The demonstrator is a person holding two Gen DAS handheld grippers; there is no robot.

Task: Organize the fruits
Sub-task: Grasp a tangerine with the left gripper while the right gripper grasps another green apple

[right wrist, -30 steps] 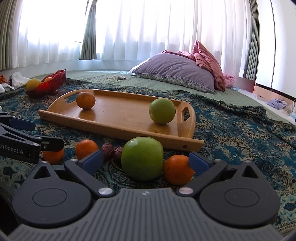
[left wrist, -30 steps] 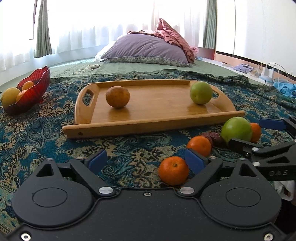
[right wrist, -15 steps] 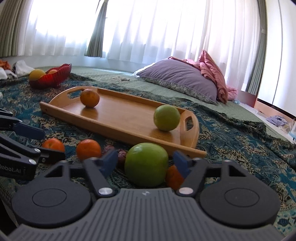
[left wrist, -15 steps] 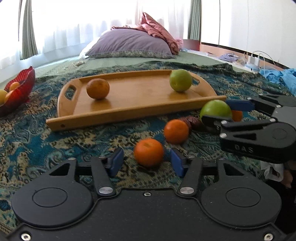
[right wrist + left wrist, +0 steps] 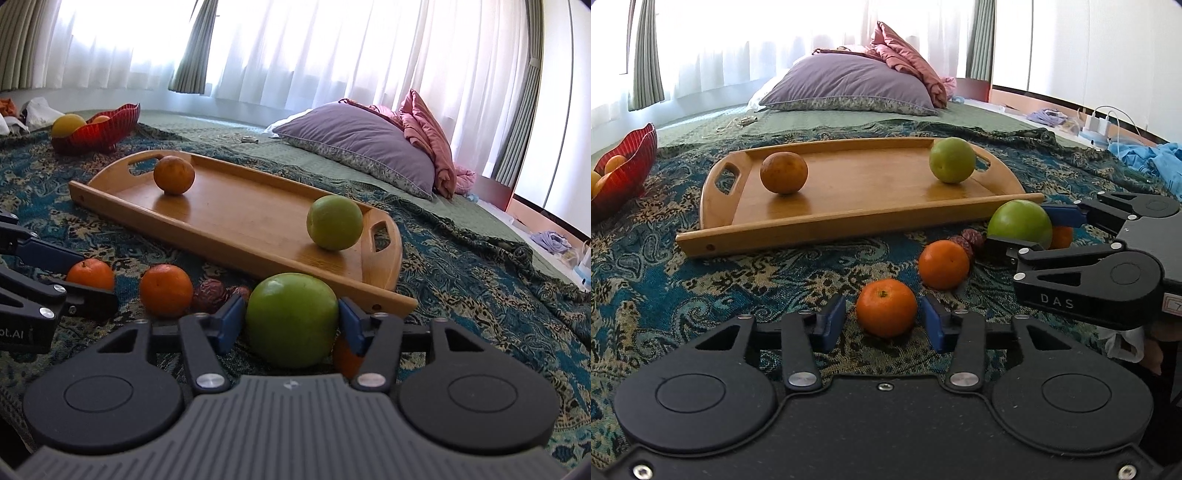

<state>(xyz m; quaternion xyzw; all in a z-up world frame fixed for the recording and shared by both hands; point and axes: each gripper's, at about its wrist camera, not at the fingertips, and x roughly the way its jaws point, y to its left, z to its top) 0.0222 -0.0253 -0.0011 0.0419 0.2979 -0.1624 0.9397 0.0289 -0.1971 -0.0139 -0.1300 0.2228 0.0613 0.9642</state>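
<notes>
On wooden tray [image 5: 849, 221]: brownish orange [image 5: 783, 172] near left handle, green fruit [image 5: 952, 160] near right handle. Off tray, on patterned blanket [image 5: 646, 280] by front rim: large green apple [image 5: 291, 319], pressed between right gripper [image 5: 291, 319] pads; tangerine [image 5: 886, 307] between left gripper [image 5: 882, 323] pads, just closing, slight gaps showing; second tangerine [image 5: 943, 263], dates [image 5: 967, 238]. Sorting mostly outstanding, by this count.

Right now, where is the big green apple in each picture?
Left wrist view: the apple is at the right, between the right hand-held gripper's pads.
Right wrist view: the apple is low in the middle, between the same pads.
Shared landmark: the tray just behind it.
</notes>
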